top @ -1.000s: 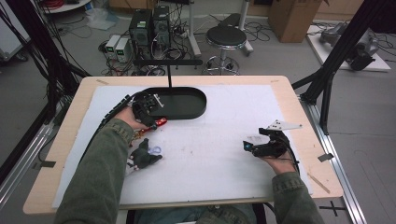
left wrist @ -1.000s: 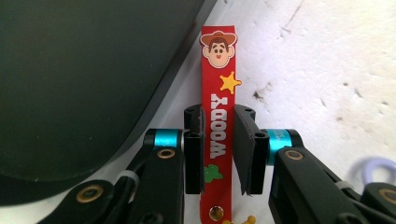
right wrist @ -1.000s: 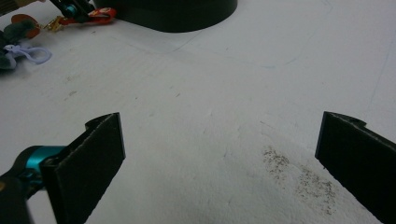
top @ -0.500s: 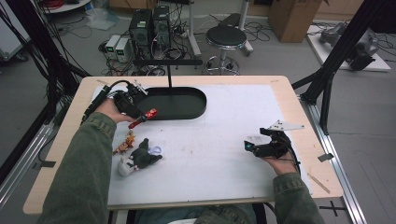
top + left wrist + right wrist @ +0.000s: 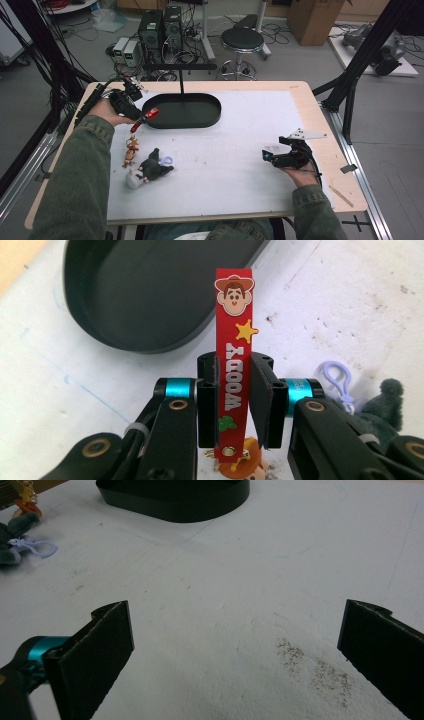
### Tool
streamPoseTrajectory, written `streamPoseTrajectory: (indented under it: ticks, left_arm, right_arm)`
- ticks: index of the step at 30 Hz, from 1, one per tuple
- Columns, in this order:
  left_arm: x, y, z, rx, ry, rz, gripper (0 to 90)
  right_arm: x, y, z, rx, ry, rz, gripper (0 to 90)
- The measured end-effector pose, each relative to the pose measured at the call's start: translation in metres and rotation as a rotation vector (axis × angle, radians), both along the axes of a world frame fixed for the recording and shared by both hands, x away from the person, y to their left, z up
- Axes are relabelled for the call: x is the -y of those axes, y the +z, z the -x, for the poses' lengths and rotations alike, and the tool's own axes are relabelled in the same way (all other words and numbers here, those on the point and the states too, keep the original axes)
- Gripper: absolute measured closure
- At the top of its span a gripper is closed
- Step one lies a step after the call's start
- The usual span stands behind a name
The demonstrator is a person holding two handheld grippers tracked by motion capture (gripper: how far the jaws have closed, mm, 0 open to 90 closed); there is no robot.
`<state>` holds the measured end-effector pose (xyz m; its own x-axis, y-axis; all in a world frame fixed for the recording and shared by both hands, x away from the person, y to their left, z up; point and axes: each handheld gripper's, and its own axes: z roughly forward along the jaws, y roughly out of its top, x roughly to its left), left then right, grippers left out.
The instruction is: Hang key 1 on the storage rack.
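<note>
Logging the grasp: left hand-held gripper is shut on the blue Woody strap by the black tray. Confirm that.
Not quite: the strap is red, not blue, as the left gripper view shows. The left hand-held gripper is shut on it, beside the black tray.

An oval tray sits at the far middle of the desk, with an upright stand rising from it. Just left of the tray, the left gripper holds a strap above the desk. Nearer, a plush toy lies on the left. The right gripper rests at the near right, well apart.
</note>
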<state>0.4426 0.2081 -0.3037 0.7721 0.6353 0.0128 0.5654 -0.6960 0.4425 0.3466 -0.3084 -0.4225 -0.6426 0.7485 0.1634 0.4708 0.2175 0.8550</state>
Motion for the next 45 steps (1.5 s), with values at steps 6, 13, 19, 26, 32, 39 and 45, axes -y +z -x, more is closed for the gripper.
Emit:
streamPoseTrajectory:
  ticks: [6,13,19,26,32,39,45]
  left_arm:
    - [0.001,0.023,0.001,0.053,0.010,-0.007,74.9]
    - [0.004,0.051,-0.004,0.102,0.009,-0.004,74.9]
    - [0.015,0.074,-0.010,0.138,-0.014,0.008,74.9]
    - [0.017,0.095,-0.025,0.160,-0.004,0.011,74.9]
    - [0.023,0.113,-0.039,0.200,0.008,0.022,74.9]
    - [0.030,0.120,-0.056,0.181,0.002,0.047,74.8]
    - [0.031,0.126,-0.063,0.199,0.020,0.053,74.8]
  right_arm:
    - [0.001,0.001,0.000,0.004,-0.005,-0.002,0.4]
    - [0.000,0.000,0.000,0.010,-0.001,-0.002,0.4]
    - [-0.001,0.000,0.000,0.010,0.008,-0.003,0.4]
    - [0.000,0.001,0.001,0.011,0.006,-0.009,0.4]
    - [0.000,0.000,0.001,0.005,0.008,-0.008,0.4]
    - [0.001,0.000,0.000,0.004,-0.001,-0.010,0.4]
    - [0.006,-0.001,0.001,0.003,-0.011,-0.014,0.4]
